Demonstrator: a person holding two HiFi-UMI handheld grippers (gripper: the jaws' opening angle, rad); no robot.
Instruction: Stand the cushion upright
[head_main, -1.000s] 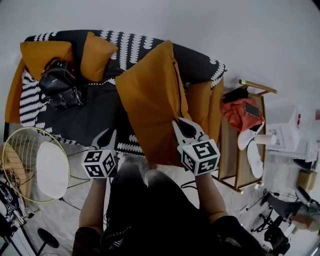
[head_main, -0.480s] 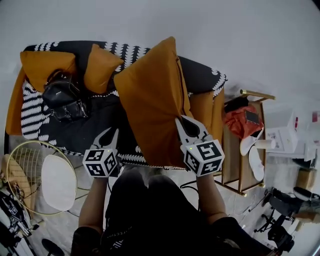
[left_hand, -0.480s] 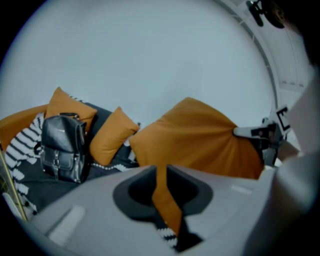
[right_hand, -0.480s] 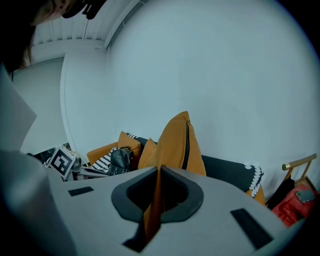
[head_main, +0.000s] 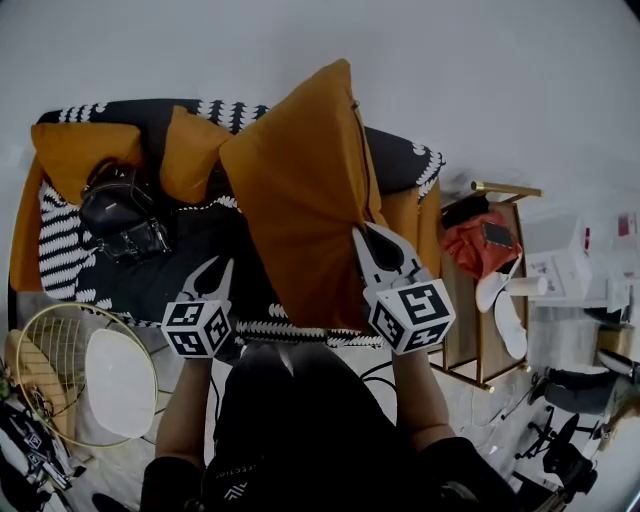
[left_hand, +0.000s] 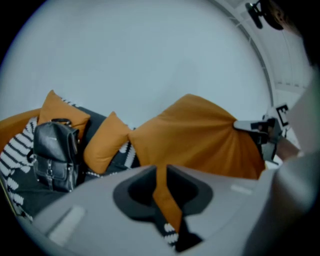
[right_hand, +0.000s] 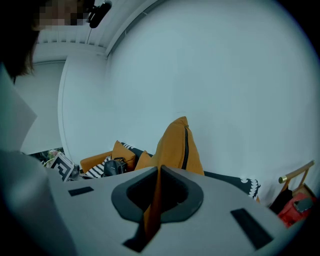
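A large orange cushion (head_main: 300, 200) hangs lifted above the black-and-white sofa (head_main: 150, 270), with its top corner against the white wall. My right gripper (head_main: 362, 232) is shut on the cushion's right edge. In the right gripper view a thin strip of orange fabric runs between the closed jaws (right_hand: 159, 170), and the cushion (right_hand: 175, 145) rises beyond them. My left gripper (head_main: 215, 268) sits at the cushion's lower left. In the left gripper view its jaws (left_hand: 160, 172) pinch a fold of the cushion (left_hand: 200, 135). The right gripper (left_hand: 240, 125) shows at the far corner.
A black handbag (head_main: 120, 215) and two smaller orange cushions (head_main: 80, 150) (head_main: 195, 150) lie on the sofa's left part. A gold wire stool (head_main: 70, 370) stands at the lower left. A wooden rack with a red cloth (head_main: 480, 245) is right of the sofa.
Both grippers have risen and moved toward the wall with the cushion between them. The cushion's top corner now sits higher against the wall.
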